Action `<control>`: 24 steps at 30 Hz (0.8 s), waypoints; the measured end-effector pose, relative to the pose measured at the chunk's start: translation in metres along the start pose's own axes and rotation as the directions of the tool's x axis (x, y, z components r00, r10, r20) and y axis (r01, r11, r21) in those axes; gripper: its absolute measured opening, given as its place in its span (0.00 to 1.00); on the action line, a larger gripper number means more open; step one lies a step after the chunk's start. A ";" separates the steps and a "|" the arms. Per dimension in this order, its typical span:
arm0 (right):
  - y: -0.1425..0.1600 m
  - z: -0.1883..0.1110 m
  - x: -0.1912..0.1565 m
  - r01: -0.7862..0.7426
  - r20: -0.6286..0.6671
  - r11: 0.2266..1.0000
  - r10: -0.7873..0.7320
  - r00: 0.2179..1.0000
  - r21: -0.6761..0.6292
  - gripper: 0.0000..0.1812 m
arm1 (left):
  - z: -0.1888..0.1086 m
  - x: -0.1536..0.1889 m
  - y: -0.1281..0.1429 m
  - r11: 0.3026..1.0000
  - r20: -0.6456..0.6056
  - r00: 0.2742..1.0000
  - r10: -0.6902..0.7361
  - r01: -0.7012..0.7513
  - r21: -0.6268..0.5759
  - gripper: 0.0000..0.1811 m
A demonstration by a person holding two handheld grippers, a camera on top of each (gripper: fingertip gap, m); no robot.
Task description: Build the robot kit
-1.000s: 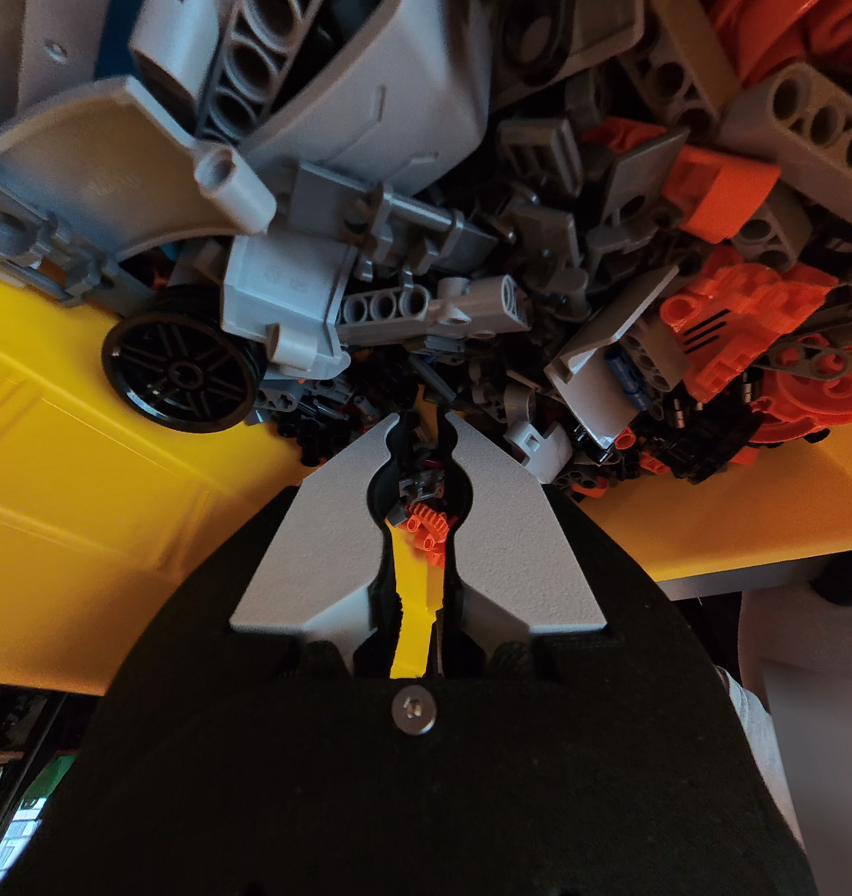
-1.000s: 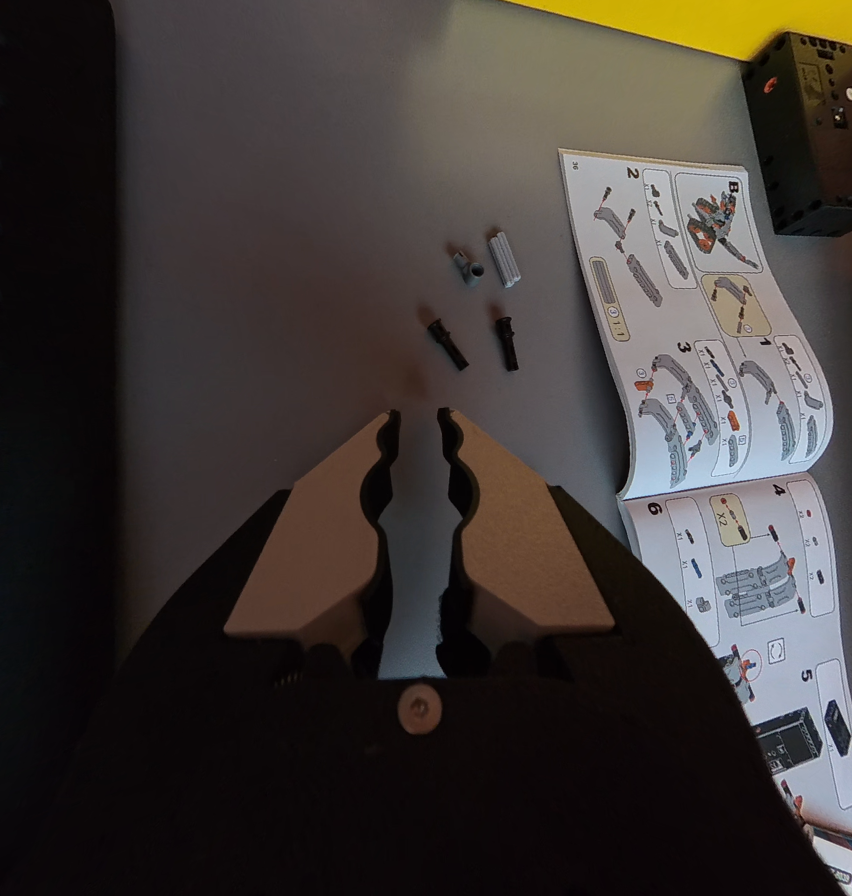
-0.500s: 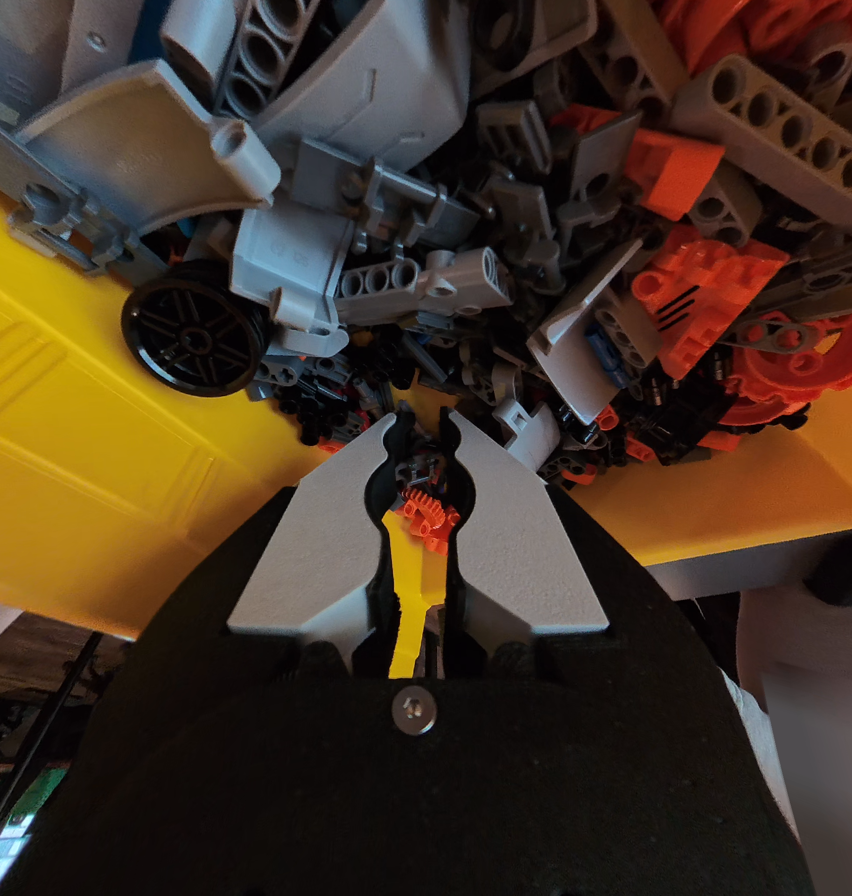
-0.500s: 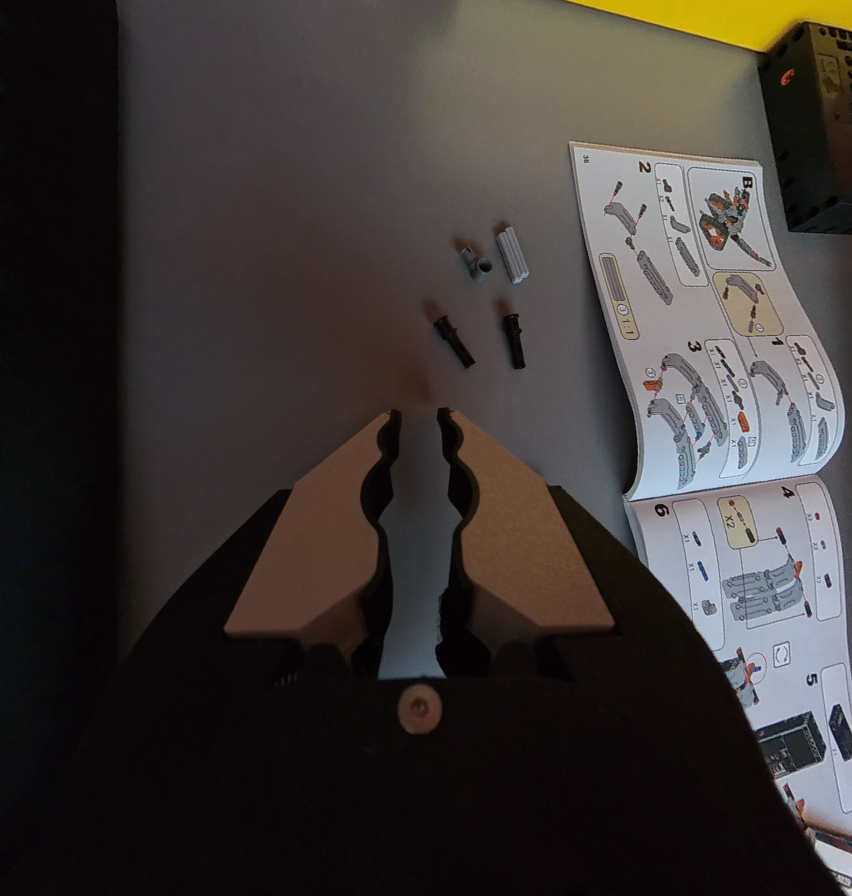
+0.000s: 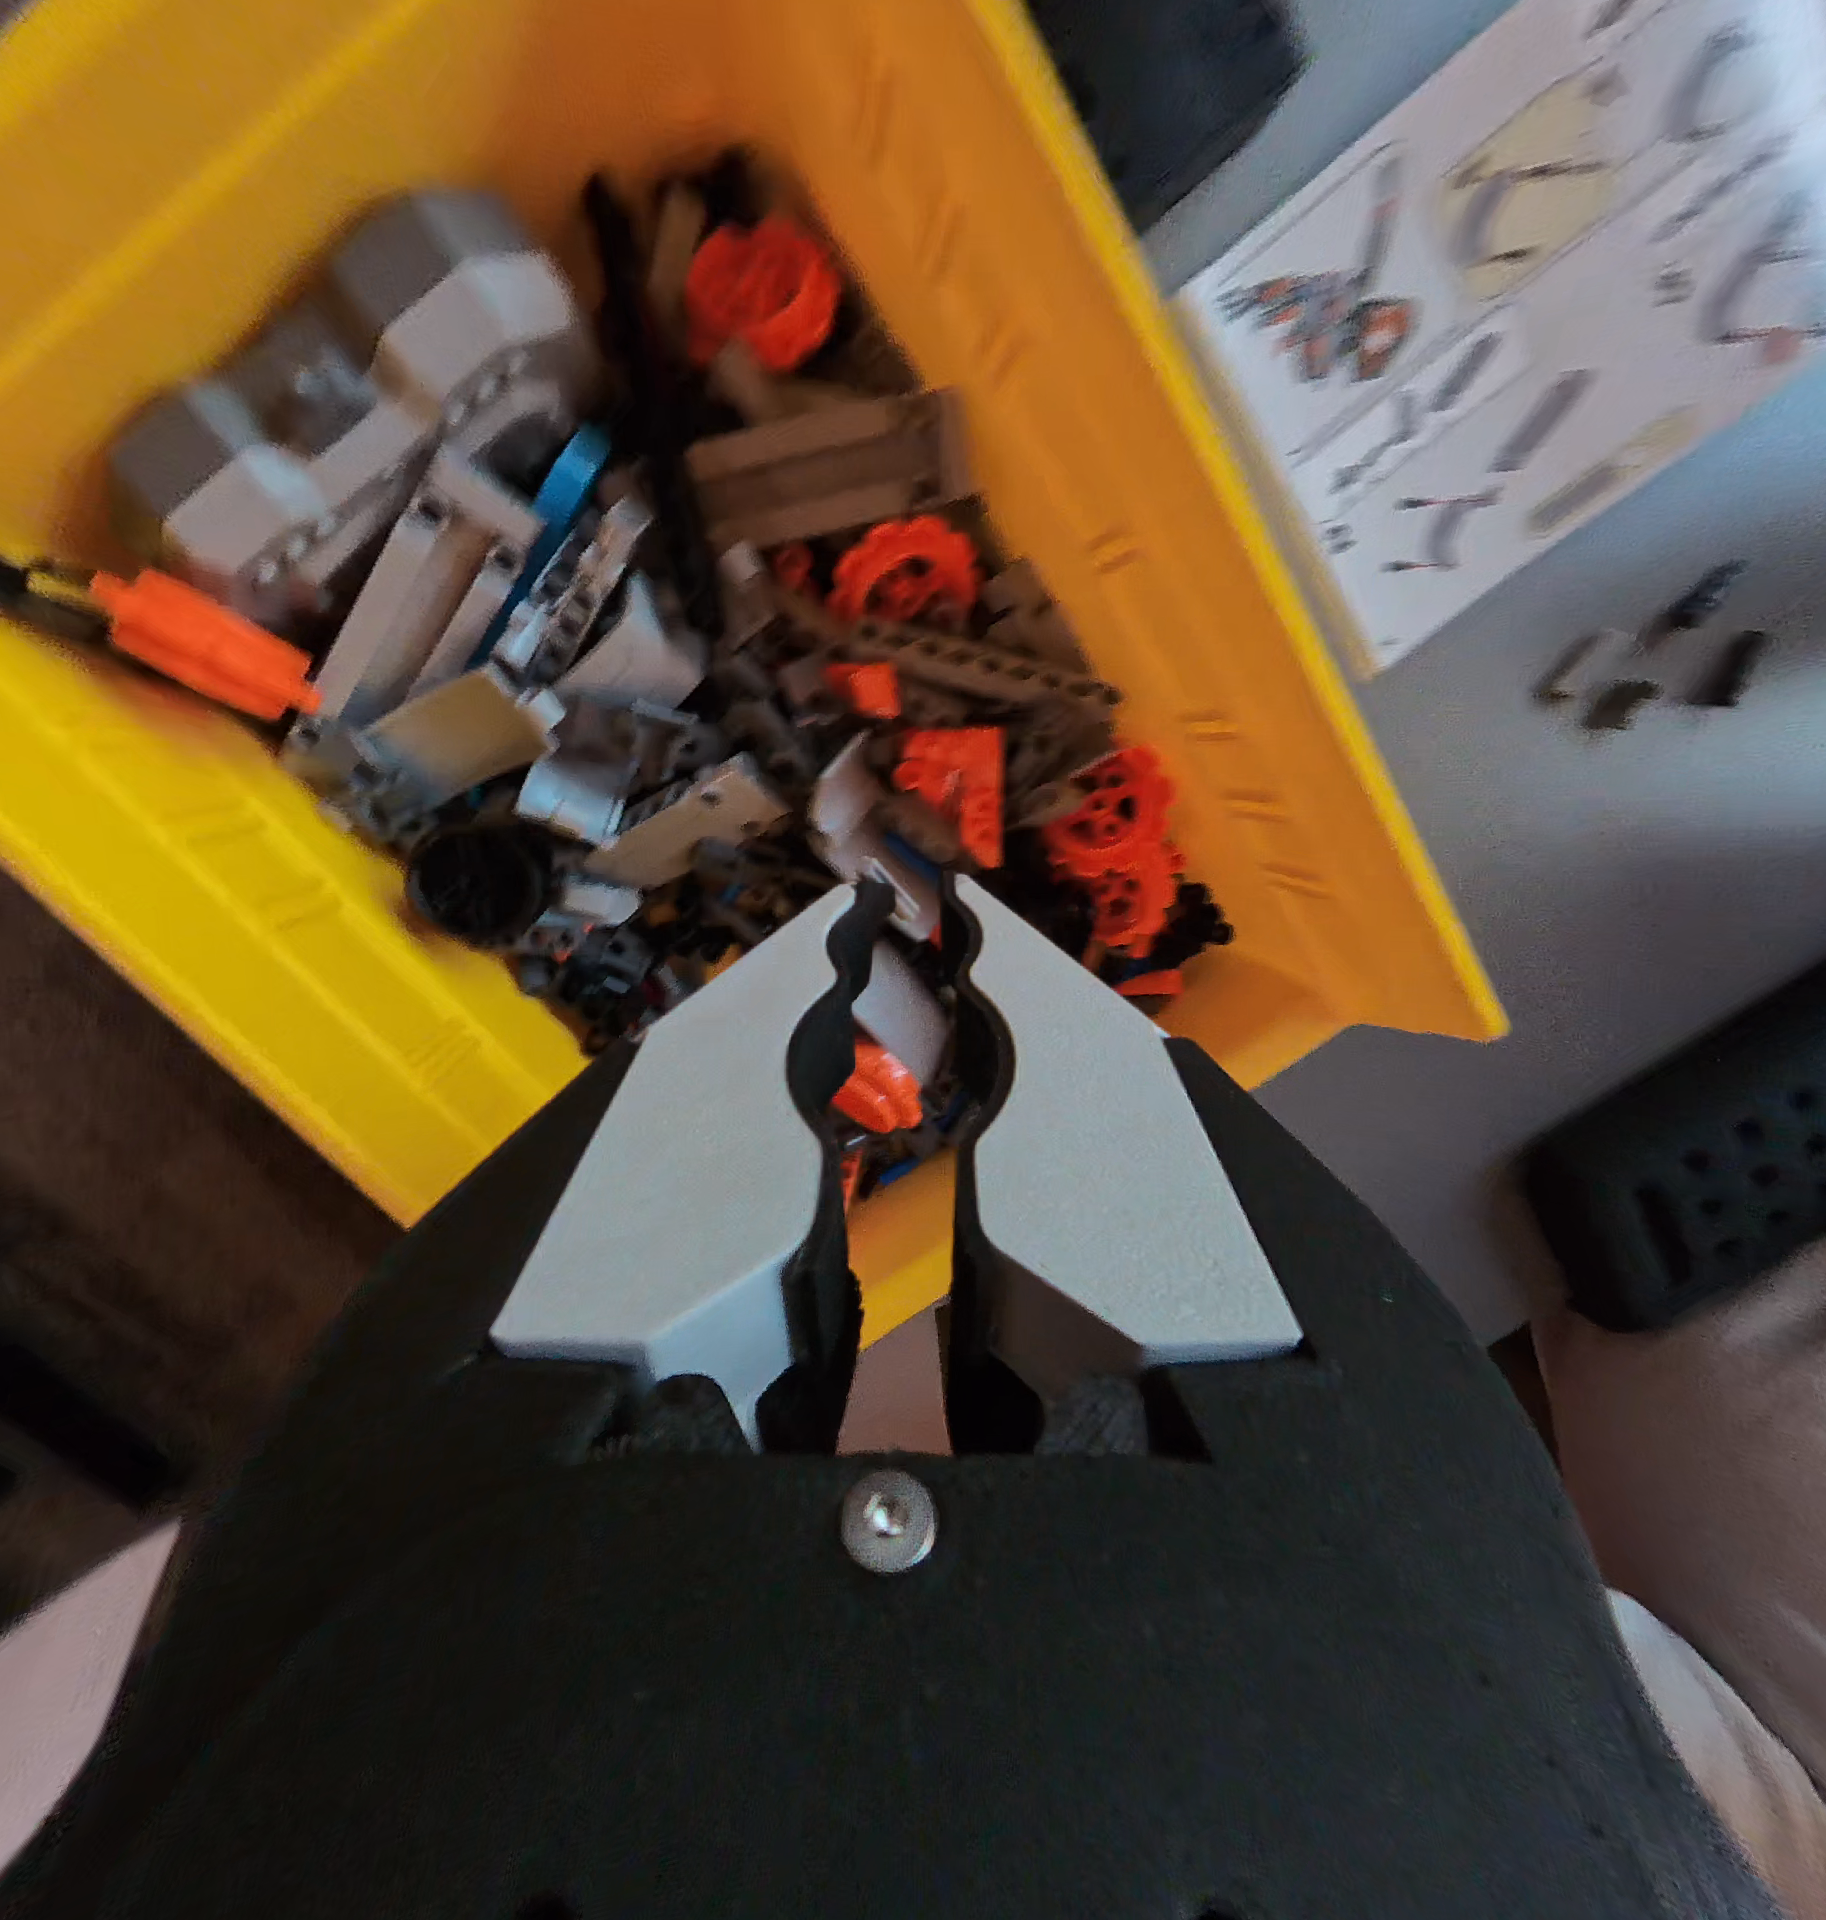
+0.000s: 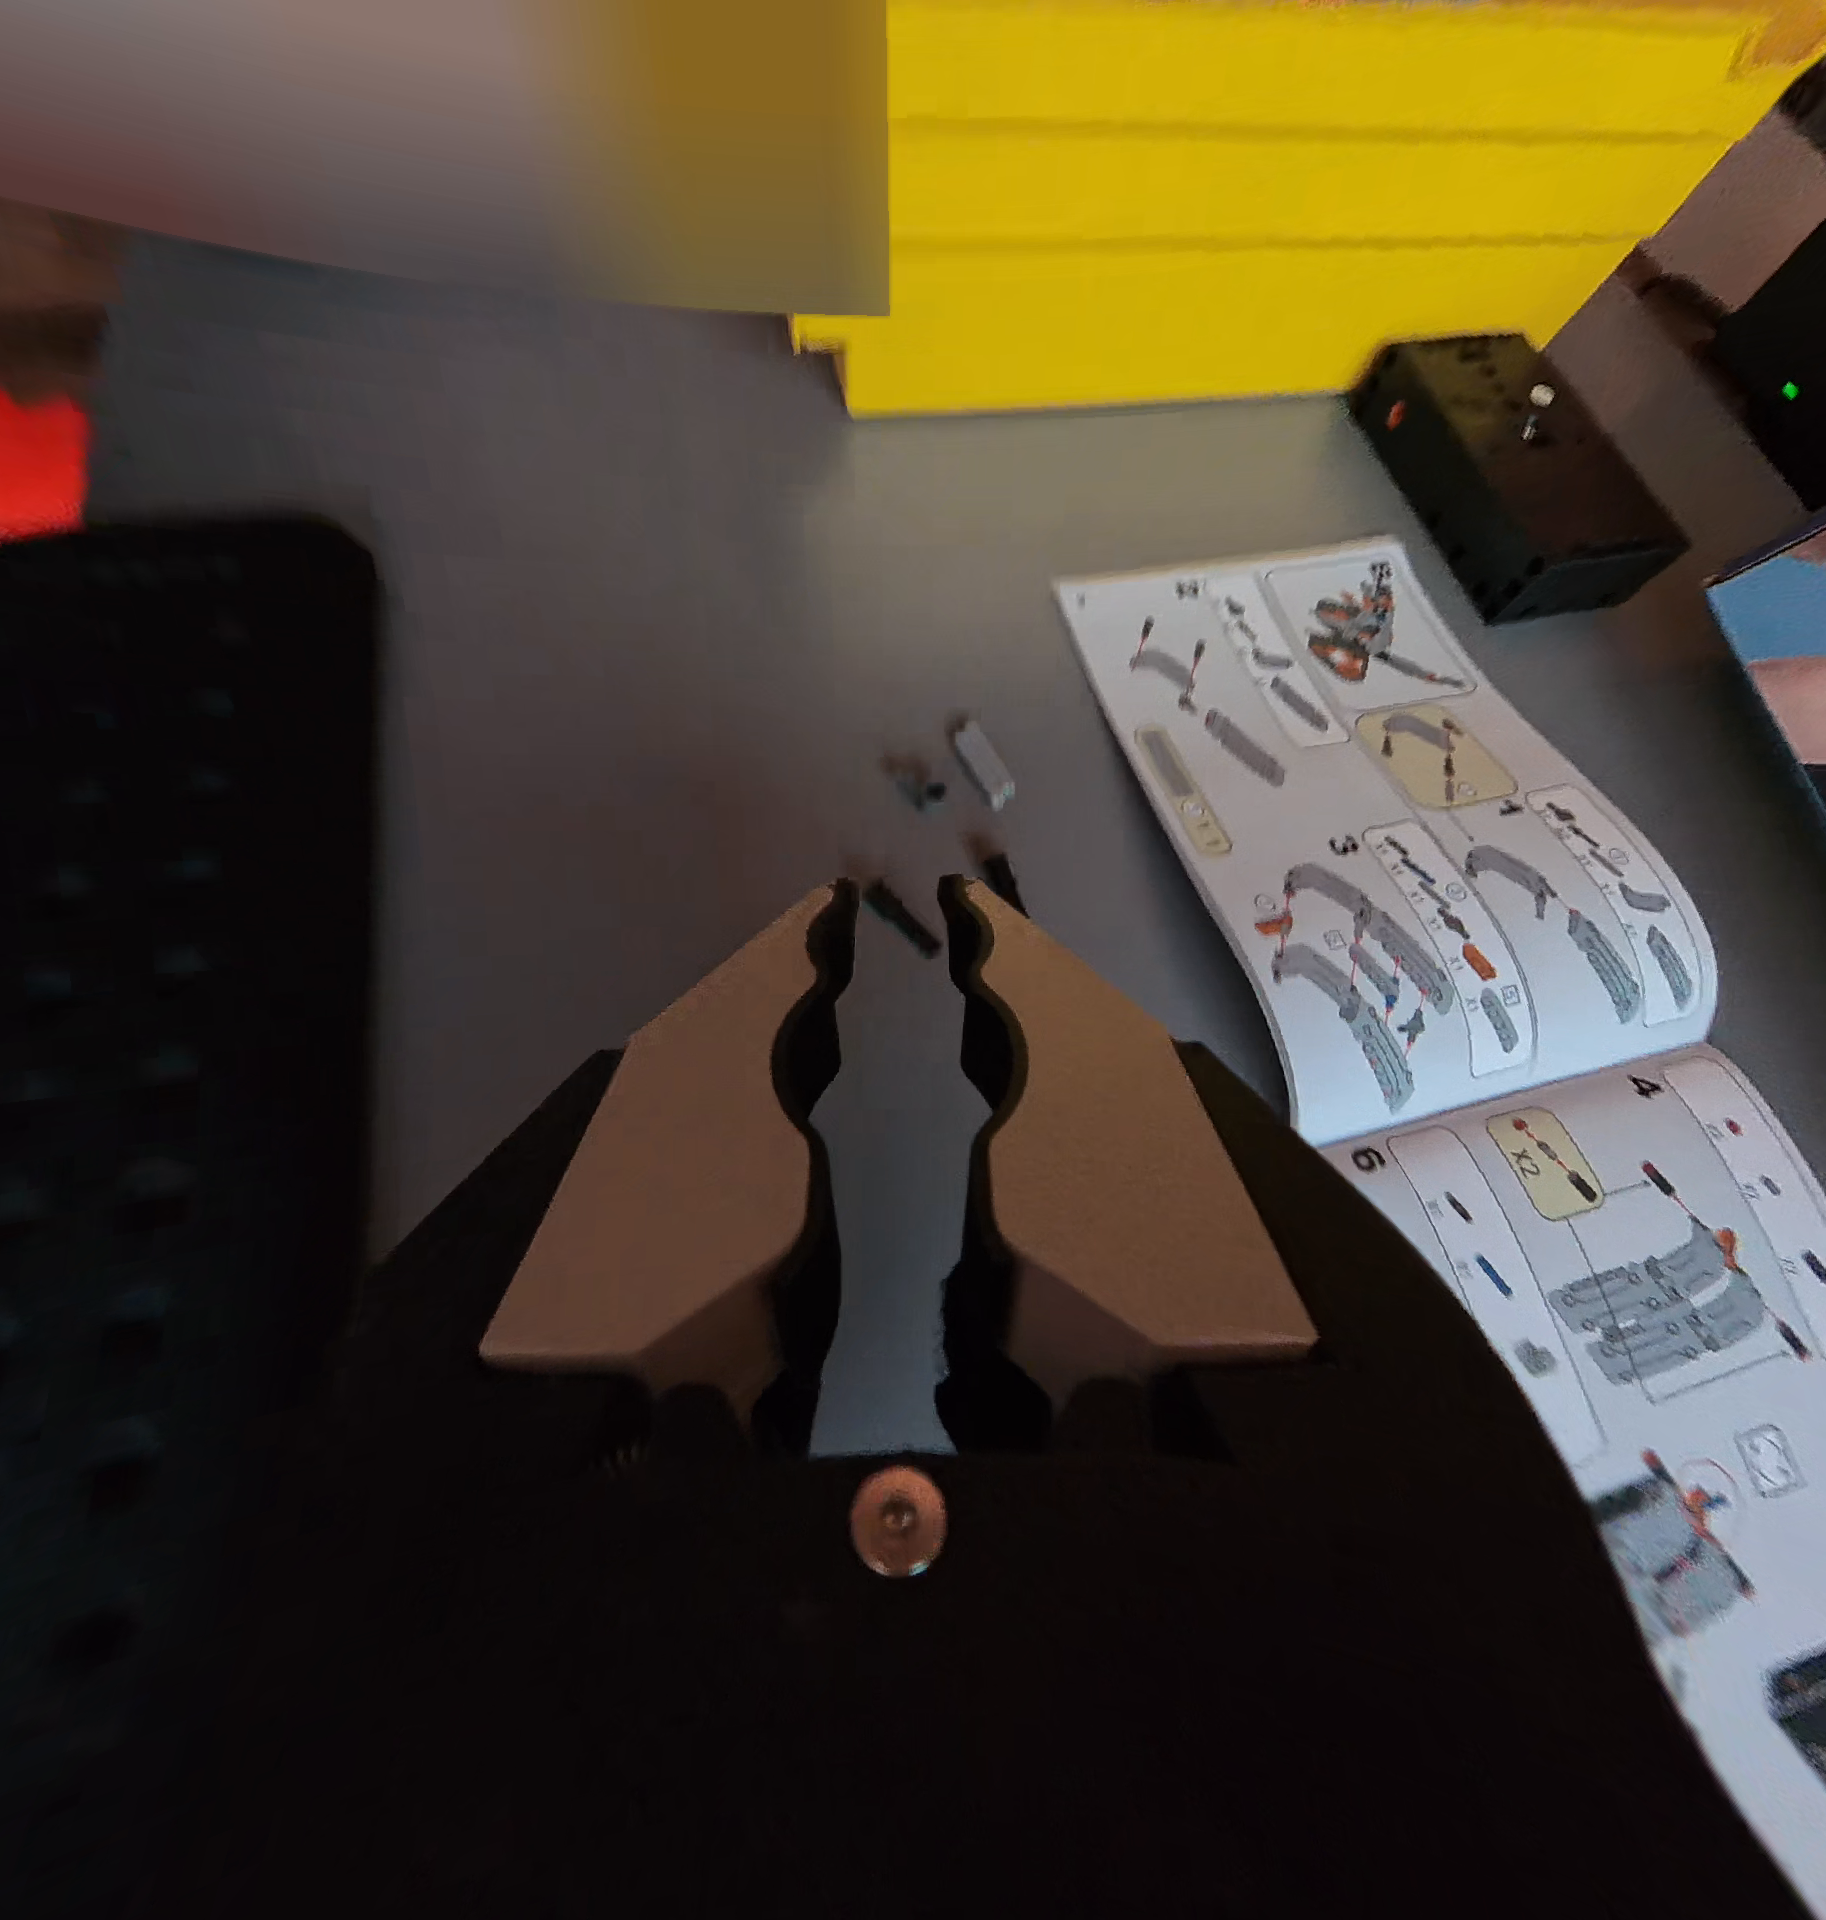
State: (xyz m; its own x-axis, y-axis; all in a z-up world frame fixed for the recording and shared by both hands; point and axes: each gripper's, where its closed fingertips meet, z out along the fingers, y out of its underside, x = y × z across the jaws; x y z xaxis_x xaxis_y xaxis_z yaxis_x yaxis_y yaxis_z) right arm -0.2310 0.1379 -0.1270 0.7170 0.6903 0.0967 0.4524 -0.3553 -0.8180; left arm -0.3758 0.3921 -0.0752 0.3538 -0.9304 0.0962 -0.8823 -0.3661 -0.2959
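My left gripper (image 5: 907, 899) hovers over a yellow bin (image 5: 1252, 582) filled with grey, black and orange building parts (image 5: 680, 675). Its jaws stand a narrow gap apart. The view is blurred, and I cannot tell whether a small part is pinched at the tips. My right gripper (image 6: 893, 894) is open and empty just above the grey table (image 6: 597, 623). A black pin (image 6: 901, 920) lies between its tips and a second black pin (image 6: 997, 878) just right of them. A small grey connector (image 6: 919, 784) and a light grey axle piece (image 6: 984, 764) lie a little beyond.
An open instruction booklet (image 6: 1408, 883) lies right of the small parts and also shows in the left wrist view (image 5: 1511, 312). A black box (image 6: 1511, 488) stands behind it, next to the bin wall (image 6: 1252, 208). A black perforated pad (image 6: 140, 935) lies at the left. About 30 cm separates my left fingertips from my right. To reach the small grey connector (image 6: 919, 784) in a straight line is about 7 cm for my right fingers, about 25 cm for my left.
My left gripper has pulled up and back out of the parts pile, so the whole bin shows; its jaws look slightly closer together. My right gripper has moved forward over the nearest black pin.
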 end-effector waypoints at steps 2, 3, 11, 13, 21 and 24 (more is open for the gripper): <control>-0.020 -0.003 -0.001 -0.070 0.021 0.992 0.068 0.997 0.101 0.09 | -0.010 0.022 -0.008 0.996 -0.045 0.996 0.077 -0.075 0.058 0.07; -0.027 -0.003 -0.002 -0.098 0.032 0.986 0.095 0.995 0.137 0.09 | -0.015 0.034 -0.012 0.990 -0.061 0.991 0.120 -0.115 0.088 0.07; -0.067 -0.015 0.000 -0.256 0.097 0.901 0.237 0.967 0.350 0.10 | -0.059 0.151 -0.047 0.854 -0.237 0.864 0.444 -0.328 0.403 0.10; -0.081 -0.026 0.005 -0.322 0.143 0.841 0.289 0.947 0.435 0.10 | -0.061 0.183 -0.053 0.820 -0.295 0.808 0.510 -0.353 0.451 0.09; -0.091 -0.050 0.024 -0.592 0.401 0.610 0.436 0.806 0.527 0.11 | -0.031 0.268 -0.057 0.778 -0.468 0.630 0.620 -0.419 0.468 0.09; -0.086 -0.046 0.030 -0.565 0.348 0.640 0.445 0.825 0.521 0.11 | -0.016 0.272 -0.056 0.788 -0.473 0.633 0.613 -0.445 0.426 0.09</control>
State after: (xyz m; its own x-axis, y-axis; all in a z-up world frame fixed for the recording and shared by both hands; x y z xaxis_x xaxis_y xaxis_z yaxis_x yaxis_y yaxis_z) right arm -0.2241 0.1597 -0.0276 0.6085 0.6307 -0.4816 -0.3921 -0.2887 -0.8735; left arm -0.2352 0.1589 -0.0171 -0.4640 -0.8226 0.3288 -0.7198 0.1337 -0.6812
